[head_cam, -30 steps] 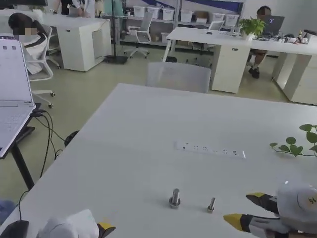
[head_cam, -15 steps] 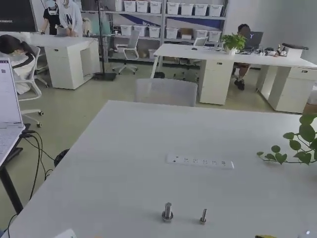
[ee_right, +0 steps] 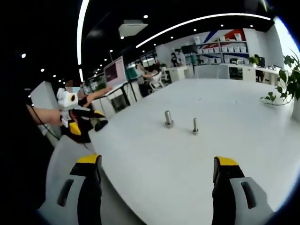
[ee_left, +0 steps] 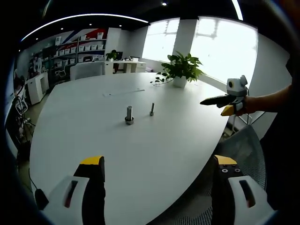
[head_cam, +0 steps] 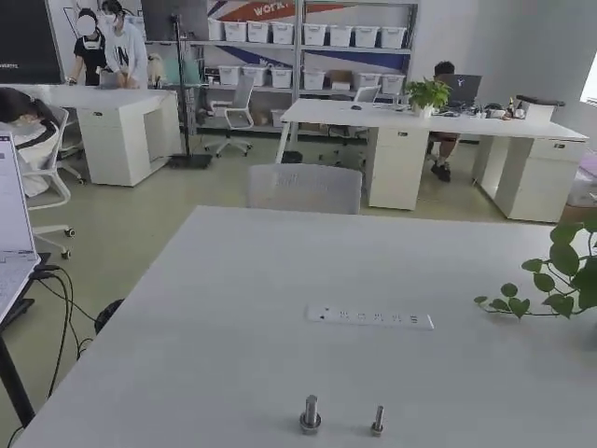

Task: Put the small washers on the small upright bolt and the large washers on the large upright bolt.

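Near desk (head_cam: 280,308) front edge: large bolt (head_cam: 310,414) & small bolt (head_cam: 377,421) upright, side by side | L gripper (ee_left: 158,161) & R gripper (ee_right: 156,160): jaws wide, empty, well apart from bolts | washers on bolts? can't tell, progress unclear.

At the foot of the large bolt (head_cam: 310,413) a wider ring shows, too small to tell washer from bolt head. The plant (head_cam: 564,259) and laptop (head_cam: 7,215) are cut off at the edges.
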`<state>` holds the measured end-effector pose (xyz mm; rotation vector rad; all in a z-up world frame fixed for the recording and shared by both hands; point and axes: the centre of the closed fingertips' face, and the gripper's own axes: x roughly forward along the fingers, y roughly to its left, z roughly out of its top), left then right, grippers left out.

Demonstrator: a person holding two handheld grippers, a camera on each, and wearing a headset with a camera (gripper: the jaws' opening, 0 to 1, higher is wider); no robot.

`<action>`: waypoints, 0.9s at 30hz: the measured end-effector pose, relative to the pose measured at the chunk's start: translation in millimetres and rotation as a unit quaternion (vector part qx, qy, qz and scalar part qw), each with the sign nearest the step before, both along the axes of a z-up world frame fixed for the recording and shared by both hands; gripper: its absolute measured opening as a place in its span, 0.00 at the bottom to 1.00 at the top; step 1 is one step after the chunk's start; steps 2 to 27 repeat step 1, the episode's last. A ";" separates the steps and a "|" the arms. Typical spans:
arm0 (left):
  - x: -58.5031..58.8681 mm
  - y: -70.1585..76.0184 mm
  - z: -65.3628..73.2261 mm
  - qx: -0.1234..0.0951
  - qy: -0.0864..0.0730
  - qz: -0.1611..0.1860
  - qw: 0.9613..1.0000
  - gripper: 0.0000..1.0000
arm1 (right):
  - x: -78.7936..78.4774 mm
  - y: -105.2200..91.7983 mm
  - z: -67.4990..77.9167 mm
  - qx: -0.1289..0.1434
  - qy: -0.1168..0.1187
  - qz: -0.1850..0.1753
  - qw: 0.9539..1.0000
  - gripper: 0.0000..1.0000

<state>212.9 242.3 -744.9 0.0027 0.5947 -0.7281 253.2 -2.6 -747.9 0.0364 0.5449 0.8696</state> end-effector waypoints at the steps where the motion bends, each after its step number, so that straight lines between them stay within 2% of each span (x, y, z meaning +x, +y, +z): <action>1: -0.2 0.5 0.1 -0.001 0.000 0.001 1.000 0.96 | -2.4 2.2 -0.6 -0.003 -0.001 0.005 1.000 1.00; 27: -0.2 0.5 0.1 -0.001 0.000 0.001 1.000 0.96 | -2.4 2.2 -0.6 -0.003 -0.001 0.005 1.000 1.00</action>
